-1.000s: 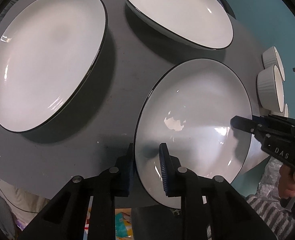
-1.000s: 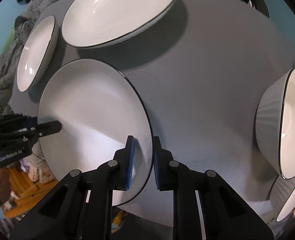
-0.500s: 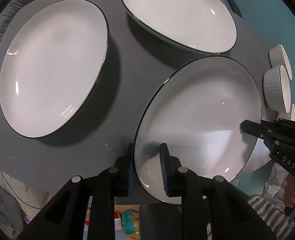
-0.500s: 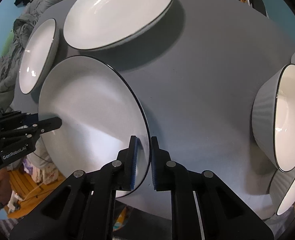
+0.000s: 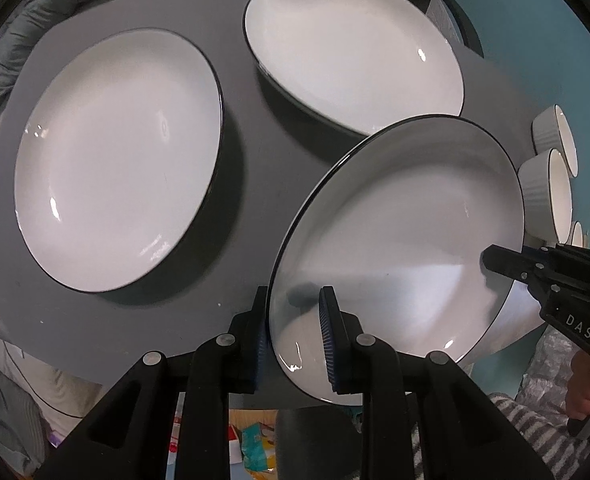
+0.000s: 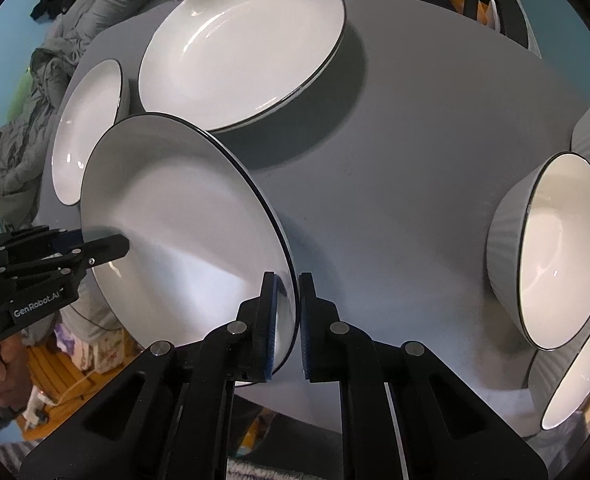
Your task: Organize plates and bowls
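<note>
A white plate with a black rim point(image 5: 407, 216) is held off the grey table point(image 5: 251, 160) by both grippers; it also shows in the right wrist view point(image 6: 175, 216). My left gripper point(image 5: 295, 336) is shut on its near left rim. My right gripper point(image 6: 287, 324) is shut on its opposite rim and shows in the left wrist view point(image 5: 507, 264). Two more white plates lie on the table: one at the left point(image 5: 115, 156), one at the back point(image 5: 355, 48). White ribbed bowls point(image 6: 555, 248) stand at the table's right side.
The table's near edge point(image 5: 95, 368) is close below the held plate. Clothes and bedding point(image 6: 67, 40) lie beyond the table's far left. Clutter lies on the floor under the table edge point(image 5: 251, 444).
The held plate has risen off the table and moved towards the back plate, its far rim now overlapping it in view. Both grippers stay shut on its rims.
</note>
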